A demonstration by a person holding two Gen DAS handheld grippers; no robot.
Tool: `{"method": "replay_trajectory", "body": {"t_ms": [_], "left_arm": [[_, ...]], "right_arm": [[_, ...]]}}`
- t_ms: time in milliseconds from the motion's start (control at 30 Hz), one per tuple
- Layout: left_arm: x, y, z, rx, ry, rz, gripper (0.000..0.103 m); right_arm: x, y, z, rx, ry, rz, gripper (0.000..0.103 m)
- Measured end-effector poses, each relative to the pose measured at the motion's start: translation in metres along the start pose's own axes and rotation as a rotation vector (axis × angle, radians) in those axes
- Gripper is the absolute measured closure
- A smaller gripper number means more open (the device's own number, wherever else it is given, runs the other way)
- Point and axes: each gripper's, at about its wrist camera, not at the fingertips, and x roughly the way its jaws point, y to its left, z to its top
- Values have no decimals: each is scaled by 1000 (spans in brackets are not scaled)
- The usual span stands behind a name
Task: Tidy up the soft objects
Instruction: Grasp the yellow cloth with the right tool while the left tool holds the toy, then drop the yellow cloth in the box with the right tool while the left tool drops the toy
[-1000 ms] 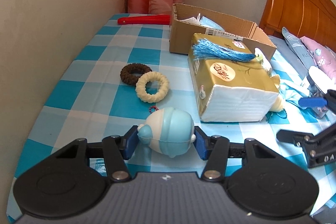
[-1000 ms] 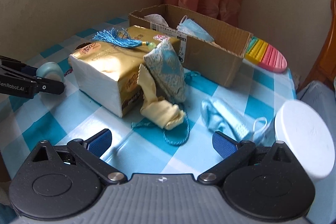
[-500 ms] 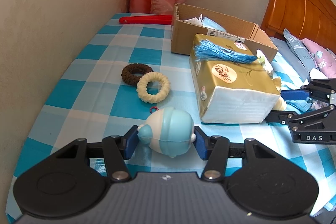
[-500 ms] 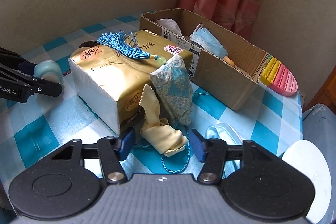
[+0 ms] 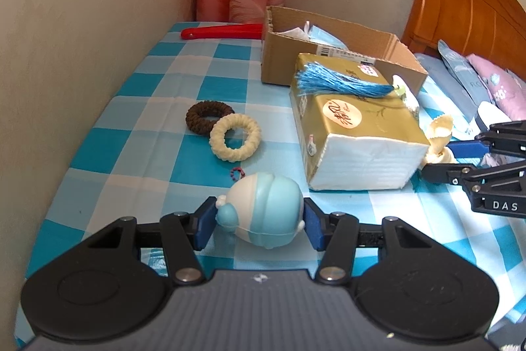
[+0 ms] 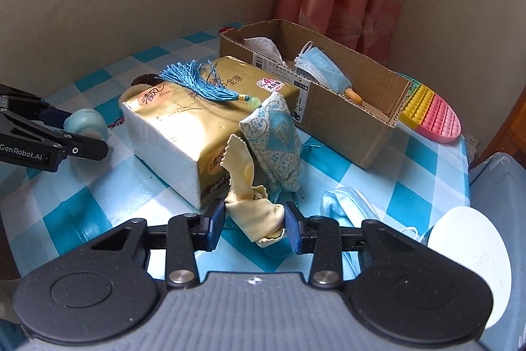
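Observation:
My left gripper (image 5: 259, 227) is shut on a blue and white squishy toy (image 5: 263, 214) low over the checked tablecloth; the toy also shows in the right wrist view (image 6: 86, 123). My right gripper (image 6: 254, 224) has its jaws closed against a crumpled pale yellow cloth (image 6: 256, 214) beside the gold tissue pack (image 6: 197, 120). The cloth (image 5: 439, 137) also shows past the pack (image 5: 348, 127) in the left wrist view. A blue patterned pouch (image 6: 279, 140) leans on the pack. The cardboard box (image 6: 342, 120) behind holds a face mask (image 6: 323, 71) and tissue.
A blue tassel (image 5: 338, 83) lies on the pack. A brown ring (image 5: 205, 117) and a cream ring (image 5: 235, 137) lie left of it. A red strip (image 5: 223, 30) lies by the curtain. A blue mask (image 6: 348, 208), a white lid (image 6: 466, 265) and a rainbow pop mat (image 6: 430, 114) sit right.
My right gripper has moved forward toward the tissue pack and closed its jaws from wide open onto the yellow cloth. The left gripper keeps hold of the toy, barely moved.

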Motion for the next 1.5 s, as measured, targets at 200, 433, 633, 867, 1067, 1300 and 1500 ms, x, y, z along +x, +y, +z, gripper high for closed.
{"method": "replay_trajectory", "body": {"t_ms": [200,433,633,867,1067,1300,1500], "left_arm": [[-7,-5,2,57,10,-6,51],[-19,-7,8,79,22,-39,52],[-33,-12,15,120,39,-68,52],[-48,-14,23,142,17,-105,52],[-51,-14,32,150,1,-112,52],[-46,-12,39,140,-8,-114,52],[-41,-13,43,146,-9,-110,52]], "right_arm": [[-10,3,-7,5,7,-16,59],[-20,0,-9,17,12,-31,59],[-32,-2,-2,18,-12,-43,59],[-38,-19,29,8,-67,-84,59],[-25,-46,68,20,-95,-101,59],[6,-76,108,30,-72,-126,58],[23,-87,113,78,-62,-126,2]]}}
